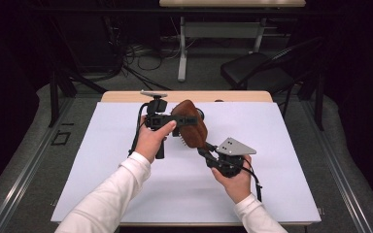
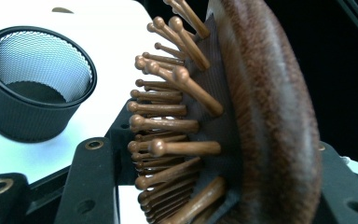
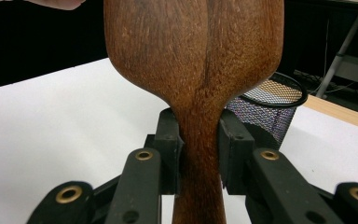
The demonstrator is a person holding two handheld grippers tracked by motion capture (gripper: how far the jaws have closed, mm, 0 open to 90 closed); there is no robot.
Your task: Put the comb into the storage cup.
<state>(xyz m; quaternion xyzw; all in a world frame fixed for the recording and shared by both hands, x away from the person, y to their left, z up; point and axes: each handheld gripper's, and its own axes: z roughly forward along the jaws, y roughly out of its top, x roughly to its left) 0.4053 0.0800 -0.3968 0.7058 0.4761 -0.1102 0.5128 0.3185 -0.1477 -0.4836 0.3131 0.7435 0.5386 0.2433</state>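
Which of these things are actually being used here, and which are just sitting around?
In use:
wooden hairbrush, clamped at its handle by the right tool and across its head by the left tool
black mesh cup, close behind the brush

Just around:
black chair
floor cables
far table

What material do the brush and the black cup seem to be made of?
Brush: apparently wood, dark brown with visible grain and a smooth, slightly glossy finish; its pins look wooden too, with rounded tips, set in a dark pad, perhaps rubber. Cup: seemingly metal mesh, matte black, since fine wire netting shows through its wall under a solid rim.
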